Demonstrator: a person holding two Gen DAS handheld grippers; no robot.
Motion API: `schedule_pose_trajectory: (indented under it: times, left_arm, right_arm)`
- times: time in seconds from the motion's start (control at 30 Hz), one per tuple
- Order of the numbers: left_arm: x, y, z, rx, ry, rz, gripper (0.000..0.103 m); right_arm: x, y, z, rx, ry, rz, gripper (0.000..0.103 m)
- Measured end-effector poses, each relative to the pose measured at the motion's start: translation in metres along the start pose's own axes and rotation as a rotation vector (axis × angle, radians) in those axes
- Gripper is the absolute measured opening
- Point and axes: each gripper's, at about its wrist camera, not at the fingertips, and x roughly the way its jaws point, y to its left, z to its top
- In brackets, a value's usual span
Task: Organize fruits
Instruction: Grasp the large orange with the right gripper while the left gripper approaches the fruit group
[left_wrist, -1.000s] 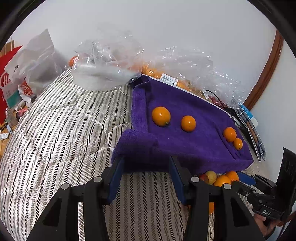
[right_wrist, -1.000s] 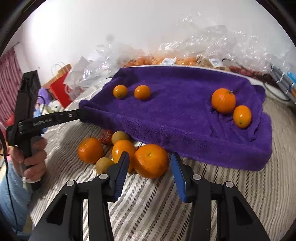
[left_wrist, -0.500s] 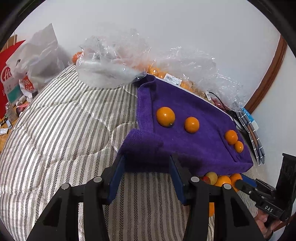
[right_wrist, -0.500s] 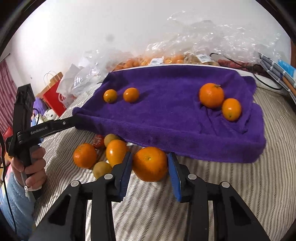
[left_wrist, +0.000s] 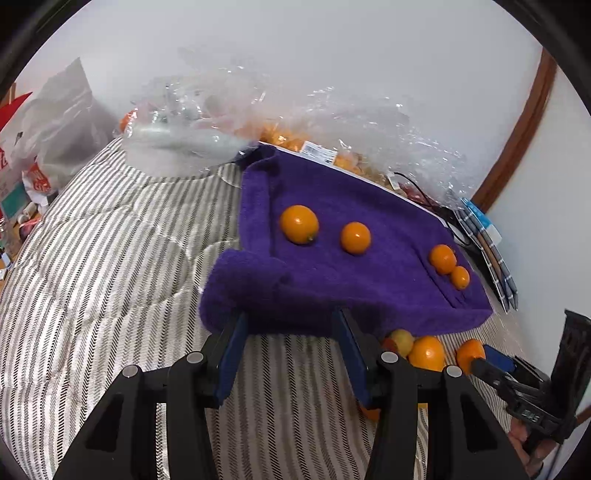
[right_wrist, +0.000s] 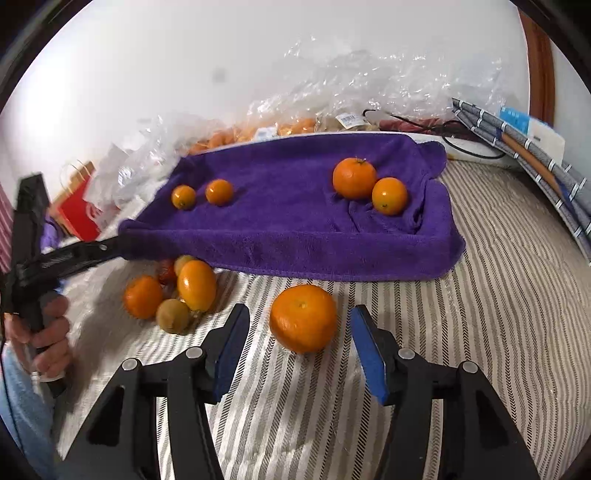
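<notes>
A purple towel lies on the striped quilt with several oranges on it: two small ones at the left and a pair at the right. My left gripper is shut on the towel's near corner and holds that edge up. Under the lifted edge sits a pile of fruit: oranges, a brownish-green fruit and a red one. My right gripper is opening. A large orange rests on the quilt between its jaws, and the pads stand clear of it.
Crumpled clear plastic bags holding more fruit line the wall behind the towel. A red paper bag stands at the left. Striped folded cloth and a black cable lie at the right. A hand grips the left tool.
The right jaws closed on the large orange, carried it to the right away from the pile, then spread off it. The left gripper kept its hold on the towel.
</notes>
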Motion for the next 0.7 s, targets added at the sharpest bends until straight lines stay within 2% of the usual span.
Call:
schedule_pose_trajectory:
  times: [0.03,0.13,0.27,0.37,0.43,0.7]
  left_arm:
    - [-0.001,-0.002,0.0,0.011,-0.001,-0.013,0.047]
    - [-0.006,-0.01,-0.002,0.057,-0.006,-0.072,0.047]
    - [-0.007,-0.028,-0.009,0.137,0.032,-0.193,0.047]
    - [-0.006,-0.042,-0.014,0.201,0.054,-0.232,0.049]
    - [0.0,-0.049,-0.018,0.227,0.085,-0.235,0.052]
    - [0.013,-0.057,-0.025,0.267,0.155,-0.192,0.052]
  right_arm:
    - [0.005,0.004,0.002,-0.012,0.015,-0.033,0.056]
    - [0.018,0.014,0.003,-0.054,0.064,-0.128,0.04]
    - [0.006,0.011,-0.003,-0.072,0.031,-0.142,0.04]
    - [-0.012,0.0,-0.011,-0.053,-0.016,-0.171,0.04]
    - [-0.019,-0.009,-0.015,-0.036,-0.027,-0.188,0.04]
    - [-0.027,-0.025,-0.017,0.031,-0.044,-0.142,0.04]
